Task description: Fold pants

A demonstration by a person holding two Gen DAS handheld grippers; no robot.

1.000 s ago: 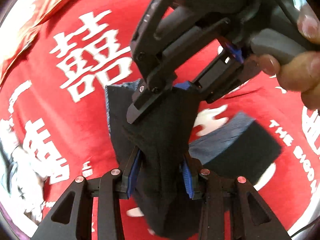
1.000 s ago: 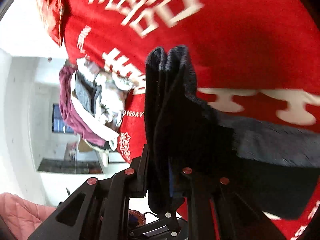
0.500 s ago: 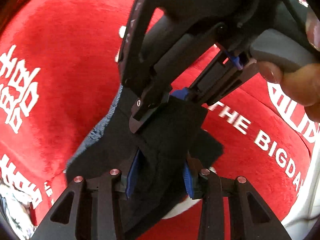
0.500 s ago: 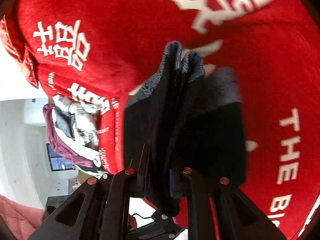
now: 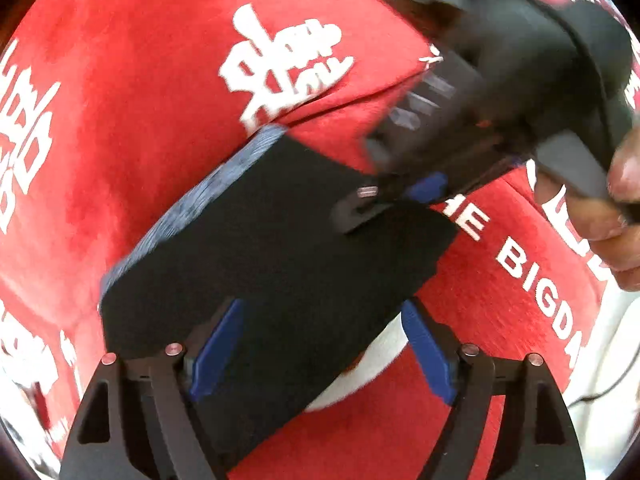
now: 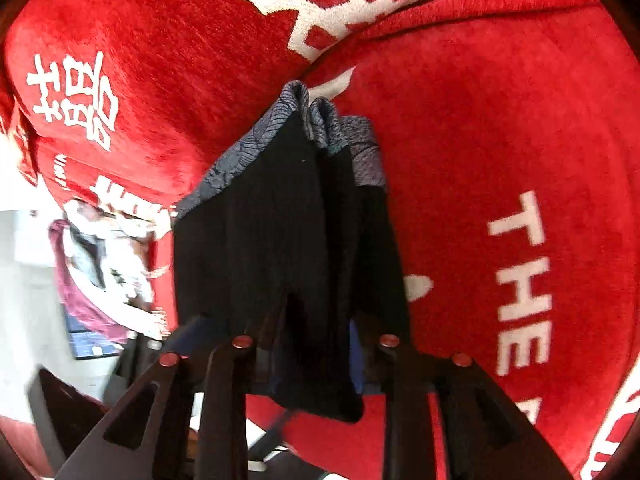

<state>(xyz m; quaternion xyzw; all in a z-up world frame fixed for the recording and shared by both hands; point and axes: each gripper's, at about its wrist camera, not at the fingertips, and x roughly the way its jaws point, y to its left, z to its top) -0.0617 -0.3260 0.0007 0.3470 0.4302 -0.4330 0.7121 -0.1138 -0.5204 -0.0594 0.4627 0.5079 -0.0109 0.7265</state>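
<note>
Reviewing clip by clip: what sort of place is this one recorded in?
Probably a home room, likely a bedroom. The black pants are handled over a red plush blanket with white wedding-style lettering, and a heap of mixed clothes lies at its edge beside white walls.

Two wrist fisheyes, close above the cloth
Both look down along their fingers; each sees the dark pants [image 5: 276, 248] [image 6: 280, 240] on the red cloth [image 5: 140, 100] [image 6: 500, 120].
</note>
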